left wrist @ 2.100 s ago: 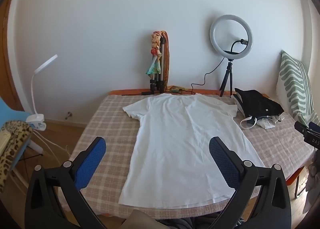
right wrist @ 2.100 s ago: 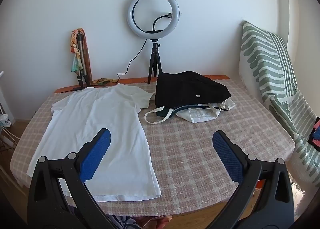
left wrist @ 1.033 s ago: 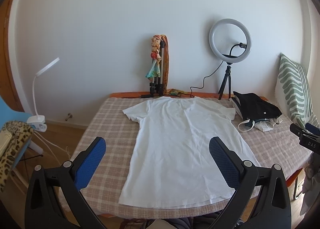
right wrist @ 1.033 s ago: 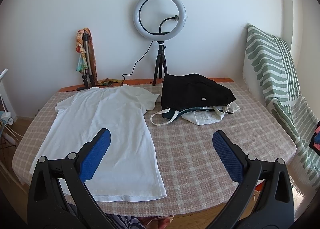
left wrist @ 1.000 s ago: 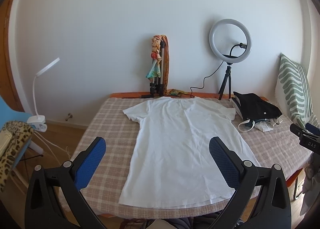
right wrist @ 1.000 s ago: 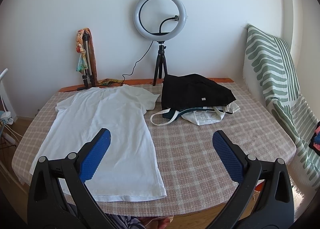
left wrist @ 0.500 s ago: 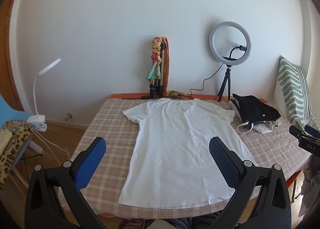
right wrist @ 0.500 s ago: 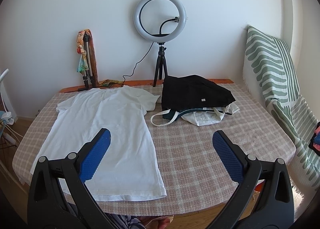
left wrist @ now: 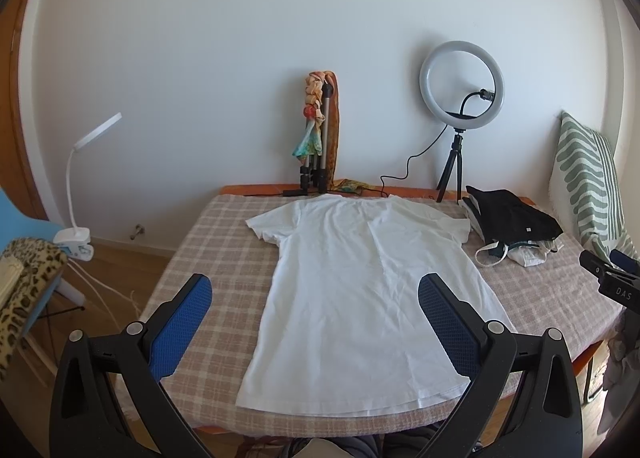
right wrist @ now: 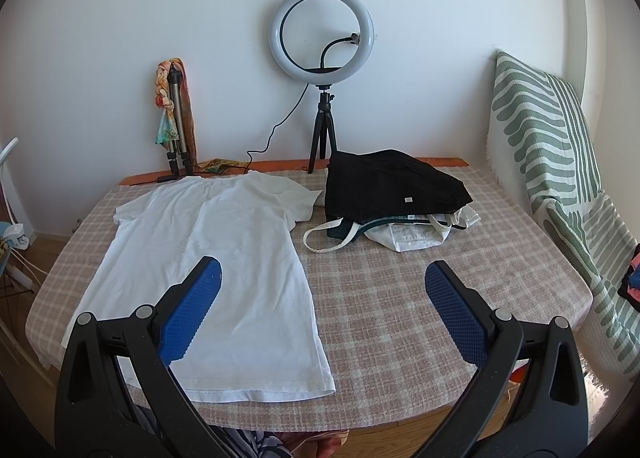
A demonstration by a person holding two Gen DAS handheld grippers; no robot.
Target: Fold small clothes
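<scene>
A white T-shirt (left wrist: 360,286) (right wrist: 224,258) lies spread flat on the checked tablecloth (left wrist: 224,242) (right wrist: 400,298), hem toward me and collar toward the wall. My left gripper (left wrist: 316,294) hovers open above the table's near edge, its blue pads framing the shirt's lower half. My right gripper (right wrist: 322,282) is also open and empty, held above the near edge to the right of the shirt, over its right hem corner and bare cloth. In the left wrist view, part of the right gripper (left wrist: 612,282) shows at the far right.
A black folded garment (right wrist: 392,186) rests on a white tote bag (right wrist: 408,234) at the back right. A ring light on a tripod (right wrist: 322,58) and a tripod wrapped in scarves (right wrist: 174,114) stand by the wall. A striped cushion (right wrist: 552,162) lies right; a clip lamp (left wrist: 76,194) stands left.
Both grippers have drawn back and slightly up from the table, so the shirt and table look a little smaller. Both stay open; the shirt has not moved.
</scene>
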